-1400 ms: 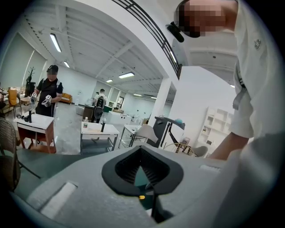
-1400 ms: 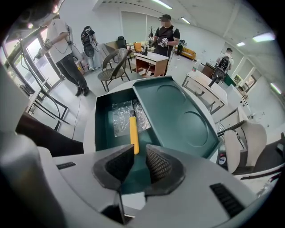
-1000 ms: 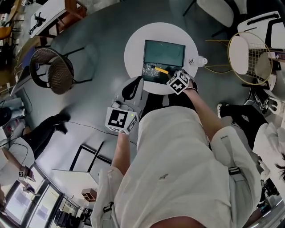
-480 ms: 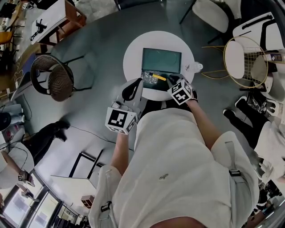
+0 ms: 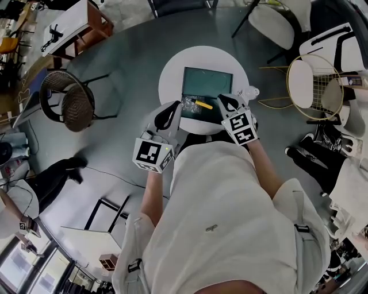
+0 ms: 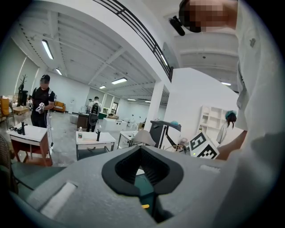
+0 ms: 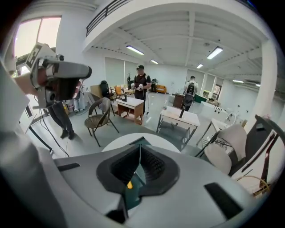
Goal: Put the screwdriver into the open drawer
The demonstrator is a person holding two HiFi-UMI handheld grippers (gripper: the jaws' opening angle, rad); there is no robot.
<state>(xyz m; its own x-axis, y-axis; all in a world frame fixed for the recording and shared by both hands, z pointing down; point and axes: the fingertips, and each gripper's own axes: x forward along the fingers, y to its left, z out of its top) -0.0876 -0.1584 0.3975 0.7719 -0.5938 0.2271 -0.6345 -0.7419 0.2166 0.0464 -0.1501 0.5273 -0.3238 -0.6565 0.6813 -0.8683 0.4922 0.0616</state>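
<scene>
On the round white table (image 5: 171, 70) stands a green-topped drawer unit (image 5: 208, 82). Its open drawer (image 5: 191, 107) faces me and holds the yellow-handled screwdriver (image 5: 203, 104). My left gripper (image 5: 174, 108) hovers at the drawer's near-left corner, jaws together and empty. At the drawer's near-right corner is my right gripper (image 5: 222, 101), also shut and holding nothing. In the left gripper view the shut jaws of the left gripper (image 6: 141, 149) frame a strip of green and a bit of the screwdriver (image 6: 144, 206). Beyond the right gripper (image 7: 140, 147) in its own view, the screwdriver (image 7: 129, 184) shows as a yellow spot.
A small white bottle (image 5: 251, 92) stands at the table's right edge. A wicker chair (image 5: 70, 95) is to the left, a gold wire chair (image 5: 313, 77) to the right, and a white chair (image 5: 276, 17) behind. A person's legs (image 5: 54, 172) are at the left.
The right gripper has drawn back from the drawer toward me, and the screwdriver now lies free in the drawer. The left gripper has come closer to the drawer's left corner.
</scene>
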